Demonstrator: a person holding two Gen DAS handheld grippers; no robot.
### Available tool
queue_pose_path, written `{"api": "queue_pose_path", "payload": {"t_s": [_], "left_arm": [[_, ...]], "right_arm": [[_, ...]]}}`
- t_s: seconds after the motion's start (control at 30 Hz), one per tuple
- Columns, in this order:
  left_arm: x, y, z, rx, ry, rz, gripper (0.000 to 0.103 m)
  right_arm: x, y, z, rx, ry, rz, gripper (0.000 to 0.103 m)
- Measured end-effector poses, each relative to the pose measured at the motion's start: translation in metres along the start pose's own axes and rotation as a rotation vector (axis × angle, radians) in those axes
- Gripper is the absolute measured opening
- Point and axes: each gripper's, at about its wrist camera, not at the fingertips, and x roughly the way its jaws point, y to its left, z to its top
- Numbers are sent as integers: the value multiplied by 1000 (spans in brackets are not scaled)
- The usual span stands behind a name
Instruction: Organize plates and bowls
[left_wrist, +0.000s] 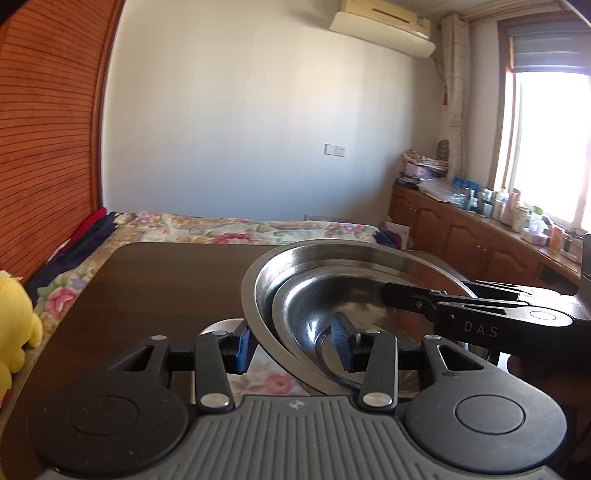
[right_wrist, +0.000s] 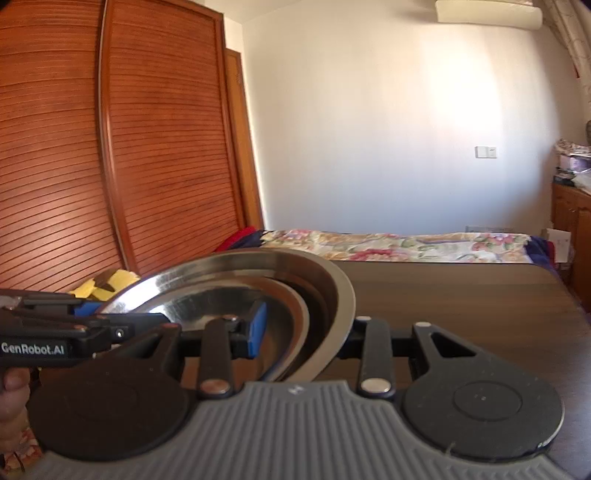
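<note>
Two nested steel bowls hang tilted above a dark wooden table (left_wrist: 147, 288), the large outer bowl (left_wrist: 258, 280) holding a smaller inner bowl (left_wrist: 314, 295). My left gripper (left_wrist: 291, 345) is shut on their near rim, one blue pad outside and one inside. The right gripper (left_wrist: 428, 295) reaches in from the right and clamps the opposite rim. In the right wrist view the outer bowl (right_wrist: 332, 288) and inner bowl (right_wrist: 221, 295) sit in my right gripper (right_wrist: 303, 332), whose right finger is hidden behind the wall. The left gripper (right_wrist: 125, 314) grips from the left.
A yellow plush toy (left_wrist: 14, 325) sits at the table's left edge. Something white (left_wrist: 218, 328) shows behind my left finger. A floral-quilted bed (left_wrist: 221, 225) lies beyond the table, a slatted wooden wardrobe (right_wrist: 110, 147) stands left, and a cluttered cabinet (left_wrist: 480, 236) runs under the window.
</note>
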Motion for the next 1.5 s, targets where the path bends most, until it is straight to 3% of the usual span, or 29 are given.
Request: {"api": "queue_pose_path", "payload": {"t_s": [0.37,1.3,1.5], "left_arm": [[4,21,-7,-27,21,66,46],[10,31,-20,-35,48,88,46],[10,29,-20,-28,43,99,55]], "right_arm": [[19,18,-5,-9,44,60,38],[31,31,-17,-15,85,75,39],[32,30,-15,-12,101,75,42]]}}
